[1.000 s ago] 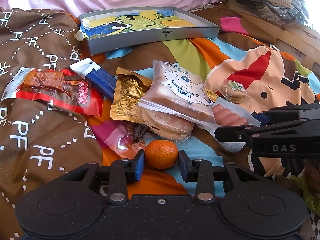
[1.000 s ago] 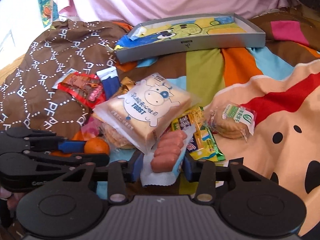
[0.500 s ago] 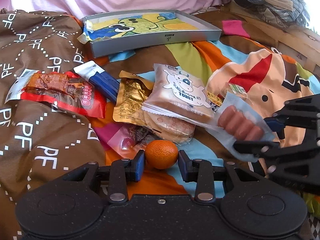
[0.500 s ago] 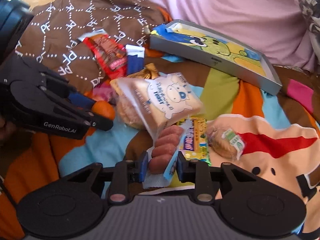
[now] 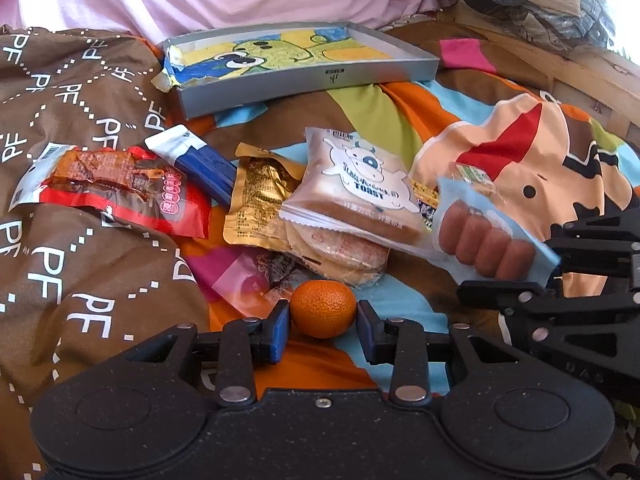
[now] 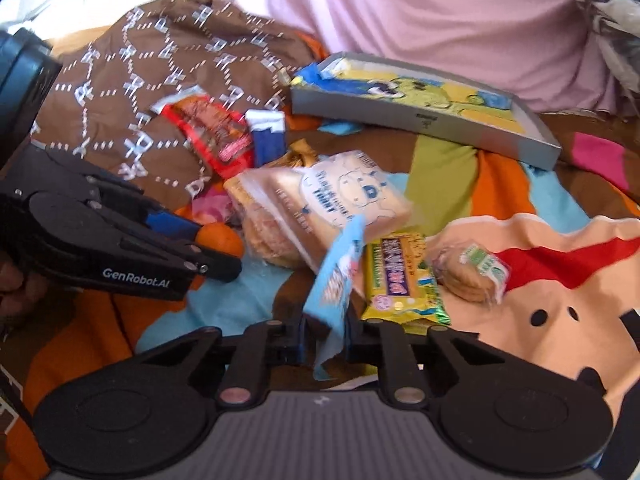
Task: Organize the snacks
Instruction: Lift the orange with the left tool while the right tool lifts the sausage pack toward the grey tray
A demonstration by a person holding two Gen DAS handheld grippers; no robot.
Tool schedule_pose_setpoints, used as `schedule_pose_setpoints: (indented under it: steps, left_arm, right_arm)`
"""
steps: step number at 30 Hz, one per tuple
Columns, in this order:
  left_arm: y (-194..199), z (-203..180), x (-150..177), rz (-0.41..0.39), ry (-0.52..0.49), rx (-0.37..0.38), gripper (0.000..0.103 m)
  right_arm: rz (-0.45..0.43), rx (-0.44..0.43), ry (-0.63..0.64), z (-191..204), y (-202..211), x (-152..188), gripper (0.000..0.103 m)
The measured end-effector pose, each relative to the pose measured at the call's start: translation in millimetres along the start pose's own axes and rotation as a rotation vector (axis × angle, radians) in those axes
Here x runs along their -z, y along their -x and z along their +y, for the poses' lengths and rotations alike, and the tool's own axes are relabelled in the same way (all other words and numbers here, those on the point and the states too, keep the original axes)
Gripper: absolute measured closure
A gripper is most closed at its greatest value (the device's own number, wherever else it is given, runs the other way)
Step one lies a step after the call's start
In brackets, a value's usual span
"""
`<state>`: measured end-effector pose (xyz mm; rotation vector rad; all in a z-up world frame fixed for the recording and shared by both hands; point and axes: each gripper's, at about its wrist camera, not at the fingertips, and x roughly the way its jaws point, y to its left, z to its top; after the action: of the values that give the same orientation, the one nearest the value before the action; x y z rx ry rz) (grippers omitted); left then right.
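- A brown blanket [image 5: 60, 272] with white letters covers the left side of the bed.
- A red snack bag [image 5: 120, 188] lies on the brown blanket, near the left edge.
- Just beside it lies a blue and white packet [image 5: 196, 160], and next comes a gold packet [image 5: 256, 200].
- The grey tray [image 5: 304, 80] with a cartoon picture inside sits at the far edge of the colourful bed cover [image 5: 400, 120], well apart from the pile.
- The left gripper [image 5: 323, 326] has its two blue pads on either side of a small orange [image 5: 323, 313]. The pads are close to the orange, but I cannot tell if they squeeze it. The orange rests on the cover at the near edge.
- The toast bag [image 5: 360, 184] with a cow on it lies in the middle, on top of a pack of round crackers [image 5: 340, 248].
- The right gripper [image 6: 326, 338] is pinched tight on the sausage pack [image 5: 488, 240], a light blue wrapper with pink sausages, held up off the cover to the right of the toast bag.
- A yellow bar [image 6: 400, 280] and a small cookie pack [image 6: 472, 272] lie on the cover further right.
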<state>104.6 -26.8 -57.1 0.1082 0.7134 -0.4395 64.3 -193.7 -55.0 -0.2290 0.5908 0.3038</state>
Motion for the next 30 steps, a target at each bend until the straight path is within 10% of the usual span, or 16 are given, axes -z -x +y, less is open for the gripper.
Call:
schedule_pose_setpoints:
  steps: [20, 30]
  left_arm:
    - [27.0, -9.3, -3.8, -0.075, 0.014, -0.014, 0.065]
    - [23.3, -9.0, -1.9, -0.068, 0.014, -0.015, 0.066]
  right_arm:
    - [-0.029, -0.009, -0.083, -10.3, -0.6, 3.3, 0.074]
    - [-0.081, 0.001, -0.058, -4.8, 0.2, 4.6, 0.084]
